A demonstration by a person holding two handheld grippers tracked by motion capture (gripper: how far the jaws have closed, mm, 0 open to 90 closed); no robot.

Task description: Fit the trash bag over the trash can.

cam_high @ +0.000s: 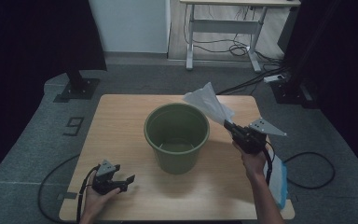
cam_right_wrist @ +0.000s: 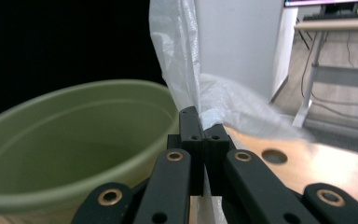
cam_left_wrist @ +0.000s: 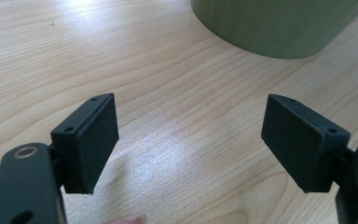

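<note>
On the wooden counter (cam_high: pixel 121 121) one green bucket (cam_high: pixel 177 137) is seen, standing upright near the middle, its mouth open upward. One thin white plastic bag (cam_high: pixel 209 105) is held in the air just beside the bucket's right rim, its loose end fanned out up and away over the far right part of the counter. The bag is pinched by the right gripper (cam_high: pixel 229 125), whose jaws are clenched together on a gathered fold of the plastic; in the right gripper view the film (cam_right_wrist: pixel 186 70) is seen rising from between the closed jaws, with the bucket rim (cam_right_wrist: pixel 74 93) close on the left. This gripper is carried by the right hand (cam_high: pixel 254 161), raised clear of the counter.

One left gripper (cam_high: pixel 123 179) is noted at the near left corner, low over the counter, held in the left hand (cam_high: pixel 95 196). Its jaws are released, standing wide apart with bare wood between them; in the left gripper view the bucket wall (cam_left_wrist: pixel 279 28) is seen ahead, well apart from the pads (cam_left_wrist: pixel 93 144).

Two grippers, one bucket and one bag are counted. One blue-and-white packet (cam_high: pixel 278 182) lies at the near right edge, partly hidden by the right forearm.
</note>
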